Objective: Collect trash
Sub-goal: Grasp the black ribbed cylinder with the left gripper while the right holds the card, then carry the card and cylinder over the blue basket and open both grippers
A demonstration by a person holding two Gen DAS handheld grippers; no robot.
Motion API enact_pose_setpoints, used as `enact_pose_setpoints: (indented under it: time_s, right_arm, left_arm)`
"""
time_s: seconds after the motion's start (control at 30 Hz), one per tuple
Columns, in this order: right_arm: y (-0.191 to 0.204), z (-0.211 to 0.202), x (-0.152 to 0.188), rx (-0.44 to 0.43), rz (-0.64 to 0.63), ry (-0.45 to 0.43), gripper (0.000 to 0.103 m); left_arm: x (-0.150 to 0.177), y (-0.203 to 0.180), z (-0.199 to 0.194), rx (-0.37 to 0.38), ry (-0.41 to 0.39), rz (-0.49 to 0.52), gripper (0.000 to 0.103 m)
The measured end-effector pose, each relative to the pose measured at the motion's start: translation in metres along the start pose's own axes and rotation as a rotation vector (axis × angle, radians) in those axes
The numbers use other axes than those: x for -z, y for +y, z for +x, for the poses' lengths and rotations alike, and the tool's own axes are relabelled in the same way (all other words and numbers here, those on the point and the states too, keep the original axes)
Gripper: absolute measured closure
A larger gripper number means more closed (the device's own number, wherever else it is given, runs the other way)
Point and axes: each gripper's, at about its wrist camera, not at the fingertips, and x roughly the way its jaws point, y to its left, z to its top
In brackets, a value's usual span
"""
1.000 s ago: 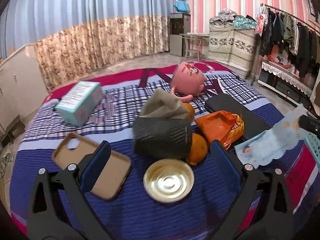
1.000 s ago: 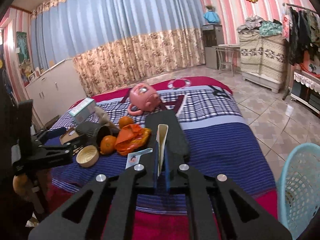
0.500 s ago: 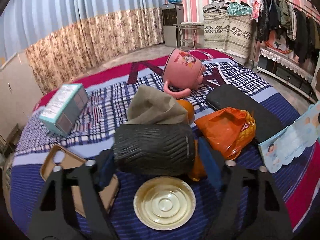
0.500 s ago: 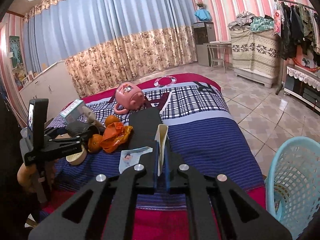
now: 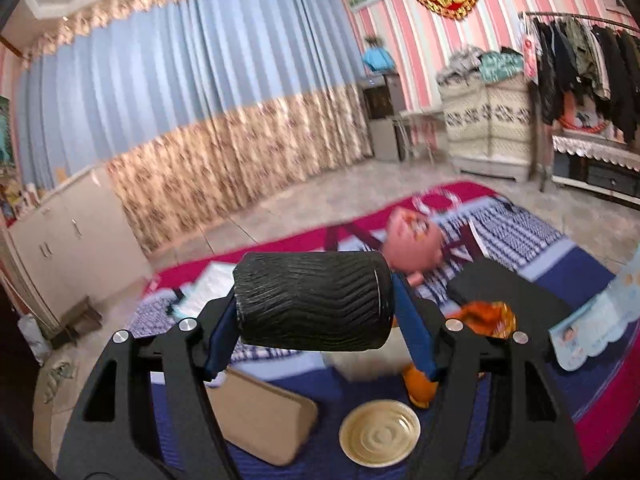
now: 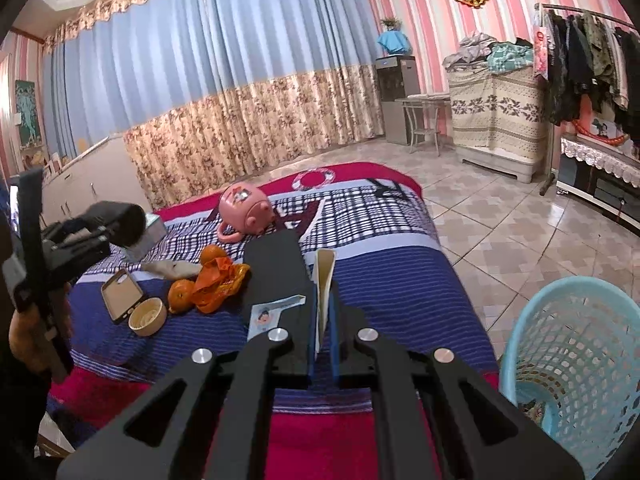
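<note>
L gripper [image 5: 314, 330] has just closed its fingers [image 5: 414, 340] on a black ribbed cup [image 5: 314, 300], which lies sideways betw. them, one blue pad on each end, lifted clear of the bed [image 5: 520, 256] w/ a bowl [image 5: 380, 434] and phone case [image 5: 260, 420] below. R gripper [image 6: 323, 330] is clenched on a thin card [image 6: 324, 276], edge-up betw. the fingers, w/ a blue basket [image 6: 576, 344] to their right.

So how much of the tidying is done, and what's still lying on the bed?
Done: something dark already lies in the blue basket.

In hand: the left gripper is shut on a black ribbed cup held above the bed, and the right gripper pinches a paper card.

Left: the orange bag on the bed; which other items count as trash is unclear.
</note>
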Motion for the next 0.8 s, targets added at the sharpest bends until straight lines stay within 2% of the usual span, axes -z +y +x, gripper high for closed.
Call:
enact_pose_setpoints:
  time_s: [0.1, 0.3, 0.5, 0.8]
  right_arm:
    - [-0.009, -0.008, -0.001, 0.009, 0.015, -0.016, 0.097]
    - [-0.034, -0.028, -0.003, 0.026, 0.063, -0.065, 0.098]
    - [-0.06, -0.046, -0.004, 0.074, 0.1, -0.102, 0.098]
    - [-0.123, -0.08, -0.003, 0.236, 0.194, -0.163, 0.098]
  left_arm:
    - [-0.009, 0.0, -0.005, -0.003, -0.001, -0.013, 0.035]
    - [-0.016, -0.012, -0.02, 0.101, 0.007, -0.048, 0.035]
    - [-0.021, -0.049, -0.031, 0.201, 0.007, -0.023, 0.035]
    - [-0.026, -0.129, -0.04, 0.363, 0.025, 0.002, 0.035]
